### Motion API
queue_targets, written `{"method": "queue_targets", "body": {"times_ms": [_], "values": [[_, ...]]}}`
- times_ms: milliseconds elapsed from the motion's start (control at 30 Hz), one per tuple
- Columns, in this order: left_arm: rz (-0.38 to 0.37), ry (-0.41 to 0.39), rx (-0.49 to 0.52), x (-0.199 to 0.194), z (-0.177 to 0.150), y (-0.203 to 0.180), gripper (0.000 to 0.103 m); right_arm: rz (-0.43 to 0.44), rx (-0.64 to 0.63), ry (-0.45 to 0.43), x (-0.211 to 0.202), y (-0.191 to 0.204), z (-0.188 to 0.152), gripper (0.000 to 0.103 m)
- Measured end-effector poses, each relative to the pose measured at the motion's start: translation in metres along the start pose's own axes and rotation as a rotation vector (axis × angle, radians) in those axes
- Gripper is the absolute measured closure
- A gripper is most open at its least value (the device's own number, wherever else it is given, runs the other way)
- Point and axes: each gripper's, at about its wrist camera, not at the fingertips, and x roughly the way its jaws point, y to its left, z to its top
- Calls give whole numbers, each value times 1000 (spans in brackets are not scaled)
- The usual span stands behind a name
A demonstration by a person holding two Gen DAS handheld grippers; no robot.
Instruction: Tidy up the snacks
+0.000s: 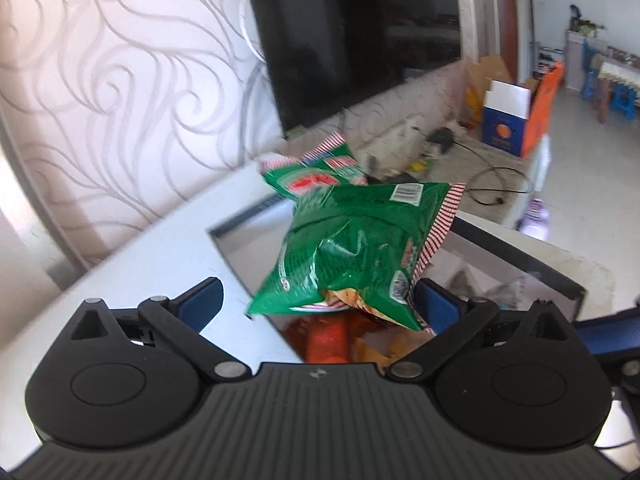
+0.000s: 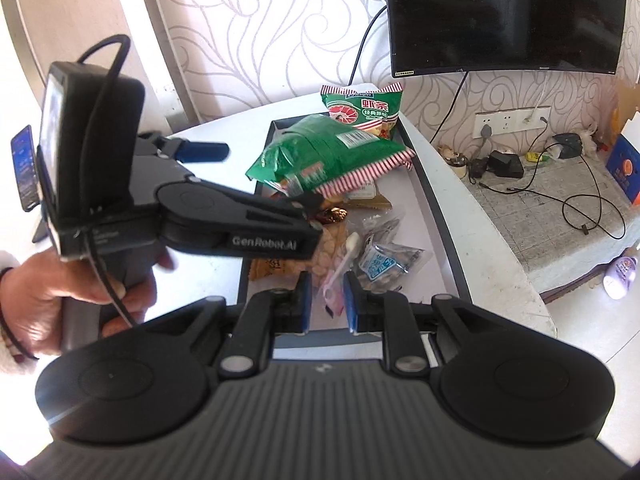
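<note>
Left gripper point(image 1: 320, 300) fingers spread beside green snack bag point(image 1: 352, 252); right gripper point(image 2: 327, 300) fingers nearly together, perhaps pinching pink wrapper point(image 2: 334, 280).

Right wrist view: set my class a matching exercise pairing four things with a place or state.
Things:
1 television
2 barcode-up green bag
3 left gripper
4 right gripper

Places or states:
A jaws wide apart
B mounted on the wall
C jaws nearly together
D lying in the tray

Pairs: 1-B, 2-D, 3-A, 4-C
</note>
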Motion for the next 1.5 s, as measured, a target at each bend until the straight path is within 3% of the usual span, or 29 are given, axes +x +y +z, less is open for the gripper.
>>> {"method": "queue_targets", "body": {"times_ms": [167, 300, 467, 533, 833, 1133, 1267, 1500], "values": [[8, -61, -1, -9, -3, 5, 0, -61, 13, -4, -4, 15, -2, 82], [-44, -28, -40, -10, -8, 16, 0, -126, 34, 17, -6, 30, -6, 82], [-119, -67, -81, -27, -15, 22, 0, -208, 58, 33, -13, 49, -15, 82], [-168, -79, -75, -35, -18, 22, 0, -230, 77, 28, -18, 58, -19, 82], [-259, -120, -39, -59, -32, 29, 0, -314, 112, -4, -31, 100, -27, 82], [-311, -154, -26, -75, -39, 48, 0, -377, 148, -5, -40, 120, -29, 80], [-338, -128, 2, -88, -35, 50, 0, -381, 138, -23, -51, 130, -30, 80], [-300, -164, 11, -127, -47, 49, 0, -378, 134, -77, -79, 141, -44, 73]]}}
